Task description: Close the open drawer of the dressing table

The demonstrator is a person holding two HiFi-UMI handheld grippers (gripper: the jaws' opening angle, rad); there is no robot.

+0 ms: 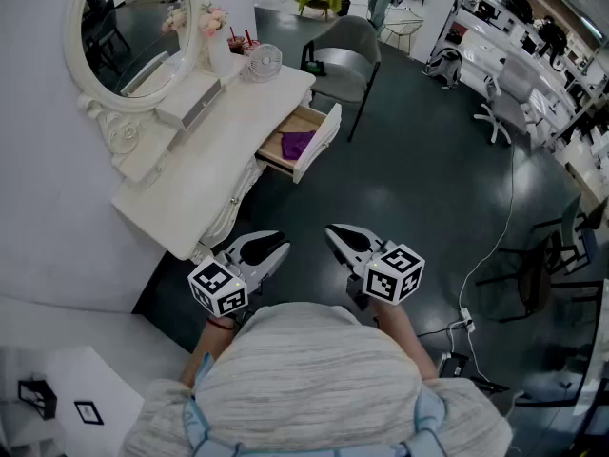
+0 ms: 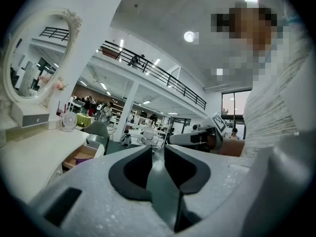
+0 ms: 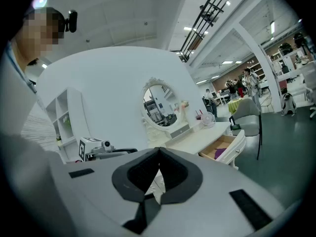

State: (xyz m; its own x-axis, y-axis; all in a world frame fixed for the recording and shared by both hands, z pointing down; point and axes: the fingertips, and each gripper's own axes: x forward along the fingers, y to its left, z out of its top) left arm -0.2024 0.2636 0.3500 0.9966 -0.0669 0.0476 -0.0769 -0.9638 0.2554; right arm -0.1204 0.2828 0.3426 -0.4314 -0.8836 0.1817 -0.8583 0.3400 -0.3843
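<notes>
Standing off from the dressing table (image 1: 217, 155), the person (image 1: 304, 379) has both grippers raised level in front of the chest, well apart from the furniture and touching nothing. Left gripper (image 1: 276, 245): jaws a little apart, a narrow gap between the dark pads with only floor showing through it in the left gripper view (image 2: 158, 150); nothing is between them. Right gripper (image 1: 333, 232): jaws brought fully together, tips meeting in the right gripper view (image 3: 158, 150), nothing caught between them. The two grippers sit side by side, near each other but not in contact, both pointing roughly away from the body over the dark floor (image 1: 419, 188). The drawer (image 1: 322, 137) is at the far right end of the table's front, pulled out at an angle over the floor, its white front panel facing the open room and its wooden inside exposed. A purple cloth (image 1: 298, 145) lies inside it; the same cloth shows in the right gripper view (image 3: 220, 153), where the drawer (image 3: 232, 145) juts out from the table edge. From the left gripper view the drawer (image 2: 83, 155) appears low at the left, beyond the tabletop. On the table: an oval mirror (image 1: 131, 29) in a white frame against the wall, a small fan (image 1: 265, 62) and pink flowers (image 1: 209, 17) near the far end. A grey chair (image 1: 344, 53) stands just past the drawer, close to it; whether they touch cannot be told.
</notes>
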